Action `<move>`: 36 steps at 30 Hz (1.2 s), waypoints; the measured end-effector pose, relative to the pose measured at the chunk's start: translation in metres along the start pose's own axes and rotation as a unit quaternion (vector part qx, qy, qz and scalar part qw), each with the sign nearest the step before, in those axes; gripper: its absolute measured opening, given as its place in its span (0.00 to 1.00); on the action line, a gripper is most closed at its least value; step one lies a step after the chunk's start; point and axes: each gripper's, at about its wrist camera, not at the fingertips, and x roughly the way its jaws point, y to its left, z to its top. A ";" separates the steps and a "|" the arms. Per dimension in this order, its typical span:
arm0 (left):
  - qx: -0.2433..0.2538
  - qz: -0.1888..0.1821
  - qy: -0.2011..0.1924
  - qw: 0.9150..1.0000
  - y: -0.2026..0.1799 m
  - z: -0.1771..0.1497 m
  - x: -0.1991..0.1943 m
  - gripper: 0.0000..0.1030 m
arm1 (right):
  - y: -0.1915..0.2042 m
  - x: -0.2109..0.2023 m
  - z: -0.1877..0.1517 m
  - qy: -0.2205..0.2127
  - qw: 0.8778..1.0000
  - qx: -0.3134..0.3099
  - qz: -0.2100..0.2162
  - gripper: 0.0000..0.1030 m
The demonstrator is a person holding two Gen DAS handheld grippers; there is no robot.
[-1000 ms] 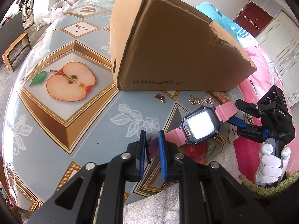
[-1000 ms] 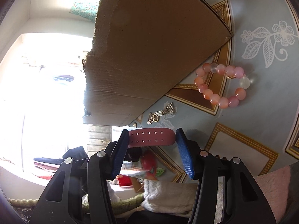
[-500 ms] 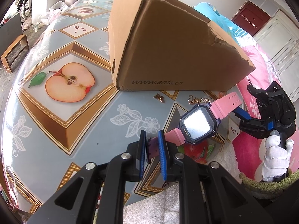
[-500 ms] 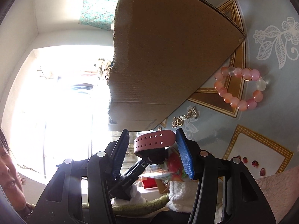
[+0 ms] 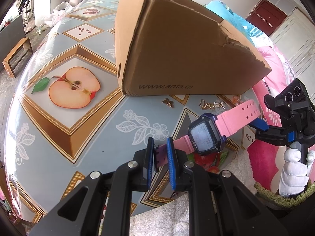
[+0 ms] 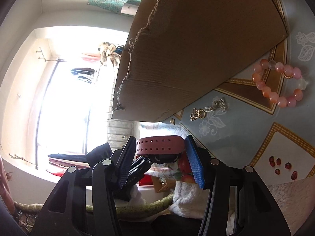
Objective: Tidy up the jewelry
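Between the blue pads of the left gripper (image 5: 159,161), clamped together on it, sits one strap end of the pink watch (image 5: 206,135), held above the table (image 5: 59,137). Its other strap end lies between the parted fingers of the right gripper (image 6: 161,157), contact unclear. Just beyond the watch stands the torn cardboard box (image 5: 187,55), with gold charms (image 6: 208,110) and a pink bead bracelet (image 6: 279,84) lying at its foot.
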 end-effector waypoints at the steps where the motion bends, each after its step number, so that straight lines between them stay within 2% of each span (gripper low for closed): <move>1: 0.000 0.003 0.001 1.000 -0.001 0.000 0.000 0.14 | 0.003 0.001 -0.001 0.003 1.000 -0.006 -0.001 0.49; 9: -0.001 0.019 0.004 1.000 -0.007 0.003 0.002 0.14 | 0.013 -0.004 0.005 0.007 0.999 -0.030 -0.015 0.46; 13: 0.002 0.028 0.010 1.000 -0.012 0.006 0.004 0.14 | 0.018 0.000 0.004 0.014 0.999 -0.040 -0.014 0.39; 14: 0.004 0.031 0.011 0.999 -0.013 0.006 0.004 0.14 | 0.019 0.001 0.003 0.015 0.999 -0.043 -0.013 0.34; 19: 0.006 0.043 0.014 0.999 -0.020 0.009 0.006 0.14 | 0.021 0.007 0.005 0.026 0.998 -0.049 -0.009 0.28; 27: 0.004 0.055 0.015 0.998 -0.029 0.012 0.009 0.14 | 0.014 0.008 0.009 0.023 0.999 -0.034 0.002 0.28; 36: 0.005 0.057 0.012 0.998 -0.032 0.009 0.009 0.14 | -0.002 -0.016 0.010 -0.003 1.000 -0.001 0.017 0.28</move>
